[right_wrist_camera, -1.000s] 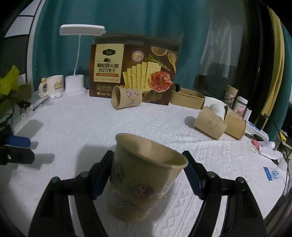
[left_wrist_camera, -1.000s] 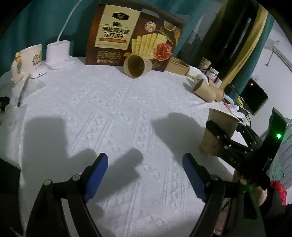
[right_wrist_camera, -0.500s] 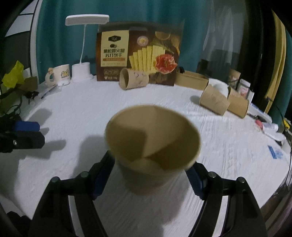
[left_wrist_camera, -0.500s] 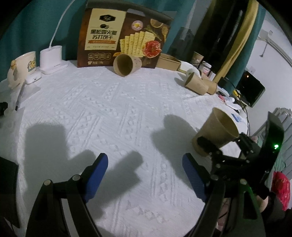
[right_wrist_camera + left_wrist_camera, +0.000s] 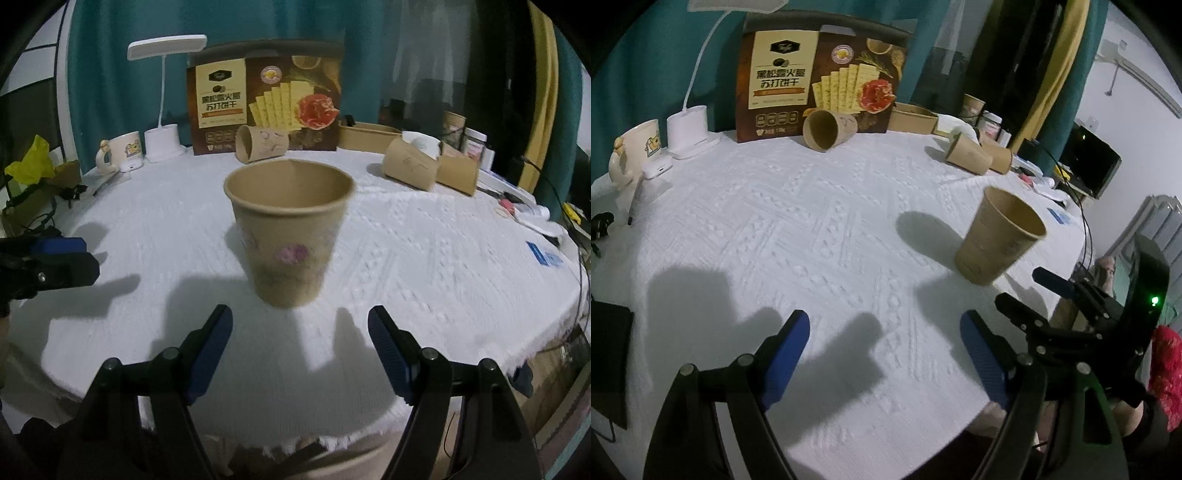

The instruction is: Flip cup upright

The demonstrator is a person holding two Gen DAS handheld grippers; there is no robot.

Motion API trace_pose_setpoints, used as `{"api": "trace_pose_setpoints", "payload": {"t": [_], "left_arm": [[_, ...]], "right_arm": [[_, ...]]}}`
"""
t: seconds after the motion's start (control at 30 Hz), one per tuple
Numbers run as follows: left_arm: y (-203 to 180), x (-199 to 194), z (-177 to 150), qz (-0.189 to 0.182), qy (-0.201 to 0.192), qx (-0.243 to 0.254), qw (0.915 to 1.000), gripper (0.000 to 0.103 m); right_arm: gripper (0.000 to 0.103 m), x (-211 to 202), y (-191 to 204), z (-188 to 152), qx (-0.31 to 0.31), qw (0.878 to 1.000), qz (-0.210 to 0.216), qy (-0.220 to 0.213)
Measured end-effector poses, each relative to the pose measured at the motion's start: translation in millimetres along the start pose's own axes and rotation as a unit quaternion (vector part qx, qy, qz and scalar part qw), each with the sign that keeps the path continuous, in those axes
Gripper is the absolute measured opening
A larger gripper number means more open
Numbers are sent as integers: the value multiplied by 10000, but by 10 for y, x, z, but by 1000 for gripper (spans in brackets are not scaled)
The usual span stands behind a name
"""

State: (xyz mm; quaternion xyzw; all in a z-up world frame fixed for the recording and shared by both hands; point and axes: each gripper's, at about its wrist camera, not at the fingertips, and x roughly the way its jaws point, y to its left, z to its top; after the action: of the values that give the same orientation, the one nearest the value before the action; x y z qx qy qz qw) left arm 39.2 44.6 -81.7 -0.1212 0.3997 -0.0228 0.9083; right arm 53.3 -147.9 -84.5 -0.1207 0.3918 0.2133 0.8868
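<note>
Cup (image 5: 289, 236), brown paper with a pink flower print, stands upright with its mouth up on the white-clothed counter (image 5: 424, 258), near the near edge. Right tongs (image 5: 300, 332) sit just on the near side of it, both blue fingers spread wide and touching nothing. Left tongs (image 5: 882, 345) hover over bare cloth to the left of the cup, likewise spread wide and empty. Three more paper cups lie on their sides farther back: one (image 5: 261, 143) in front of the cracker box (image 5: 266, 107), two (image 5: 410, 164) together at far right. One lamp (image 5: 164, 92) and one mug (image 5: 123, 151) stand at far left.
</note>
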Motion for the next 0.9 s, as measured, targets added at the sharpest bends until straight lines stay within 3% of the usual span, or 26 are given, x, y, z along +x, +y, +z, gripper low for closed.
{"api": "trace_pose_setpoints", "payload": {"t": [0.23, 0.47, 0.57, 0.9], "left_arm": [[-242, -104, -59, 9, -140, 359, 9993, 84], [-521, -303, -67, -69, -545, 690, 9961, 84], [-636, -342, -70, -107, -580, 856, 9946, 92], [-938, -494, -21, -35, -887, 1404, 9861, 93]], "right_arm": [[74, -264, -227, -127, 359, 9992, -175, -17], [74, -573, -435, -187, 621, 9969, -438, -212], [74, -707, -527, -191, 757, 9954, -508, -300], [74, -1092, -754, -116, 1059, 9905, -669, -570]]}}
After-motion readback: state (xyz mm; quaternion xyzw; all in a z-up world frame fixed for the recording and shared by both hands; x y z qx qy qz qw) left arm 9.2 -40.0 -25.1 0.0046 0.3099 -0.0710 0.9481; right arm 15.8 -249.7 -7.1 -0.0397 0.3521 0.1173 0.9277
